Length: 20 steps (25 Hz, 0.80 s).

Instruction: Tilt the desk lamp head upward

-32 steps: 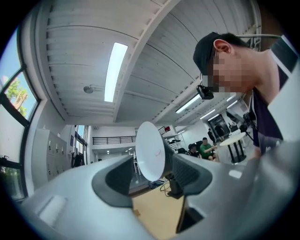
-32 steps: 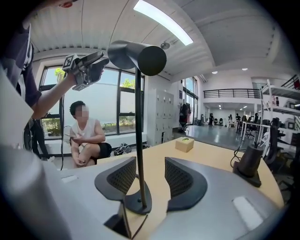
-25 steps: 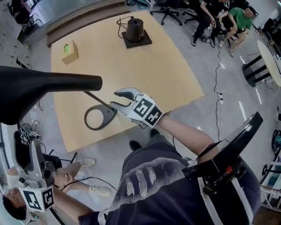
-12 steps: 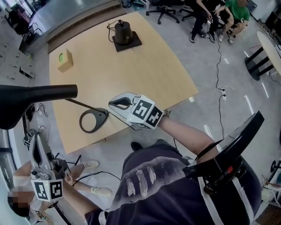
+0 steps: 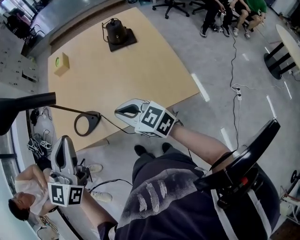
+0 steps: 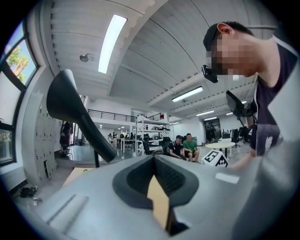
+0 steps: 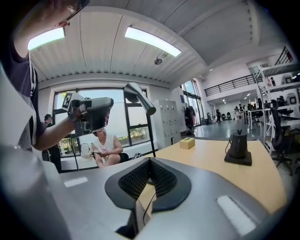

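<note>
Grey left gripper (image 6: pixel 153 161): jaws pressed fully together, nothing between them. In the head view it (image 5: pixel 63 143) sits off the table's near-left corner, over the floor.
Right gripper (image 7: pixel 150 161): jaws closed tip to tip, empty. In the head view it (image 5: pixel 120 111) hangs over the table's near edge, pointing towards the ring base but apart from it.
Desk lamp (image 7: pixel 151 133): black, standing at the near-left corner of the table, touched by neither gripper.
Ring base (image 5: pixel 86 124): flat on the tabletop right at the near edge, between the two grippers; a thin cable (image 5: pixel 115 126) trails from it under the right gripper.
Lamp head (image 5: pixel 18 110): long dark shade on a thin stem, reaching out past the table's left side; the left gripper view shows it (image 6: pixel 70 101) close by, up and to the left.
Table (image 5: pixel 140 70): pale wood.
Black kettle (image 5: pixel 115 32): on a dark square pad, far side.
Small box (image 5: pixel 61 63): green mark on top, far-left corner.
People: several seated beyond the table (image 5: pixel 229 9) and one seated low at the left (image 5: pixel 23 199).
</note>
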Tool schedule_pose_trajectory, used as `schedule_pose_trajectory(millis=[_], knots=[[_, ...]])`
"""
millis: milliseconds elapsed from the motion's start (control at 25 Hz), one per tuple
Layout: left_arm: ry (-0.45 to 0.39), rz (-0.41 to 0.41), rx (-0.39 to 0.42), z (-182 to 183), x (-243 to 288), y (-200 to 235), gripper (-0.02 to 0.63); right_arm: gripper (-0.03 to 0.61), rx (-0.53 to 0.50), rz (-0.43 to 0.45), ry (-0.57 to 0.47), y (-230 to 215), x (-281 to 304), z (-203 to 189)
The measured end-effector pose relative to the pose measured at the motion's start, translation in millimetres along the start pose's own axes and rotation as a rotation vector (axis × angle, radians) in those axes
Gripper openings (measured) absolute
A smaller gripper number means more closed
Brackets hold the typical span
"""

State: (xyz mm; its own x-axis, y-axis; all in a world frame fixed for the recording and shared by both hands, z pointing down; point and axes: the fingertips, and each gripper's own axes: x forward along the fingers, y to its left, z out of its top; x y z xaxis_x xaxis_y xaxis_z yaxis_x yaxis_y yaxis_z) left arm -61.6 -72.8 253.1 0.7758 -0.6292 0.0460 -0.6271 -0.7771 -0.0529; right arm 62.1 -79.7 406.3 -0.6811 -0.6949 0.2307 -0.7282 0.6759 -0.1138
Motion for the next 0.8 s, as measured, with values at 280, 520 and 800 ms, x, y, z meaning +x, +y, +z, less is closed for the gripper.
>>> schedule_pose_trajectory(millis=[280,520,800], knots=[[0.09,0.006,-0.031,-28.4,-9.4,-57.2,0.003,-0.002,0.024,0.06,0.032,20.6,-32.1,-25.7],[0.112,0.016,-0.037,-35.0,-30.7,-76.2,0.003,-0.002,0.019,0.076,0.04,41.3,-44.1,-31.6],[0.11,0.023,-0.027,-36.8,-83.1,-86.9,0.003,-0.002,-0.004,0.087,0.039,91.2,-43.7,-28.4]])
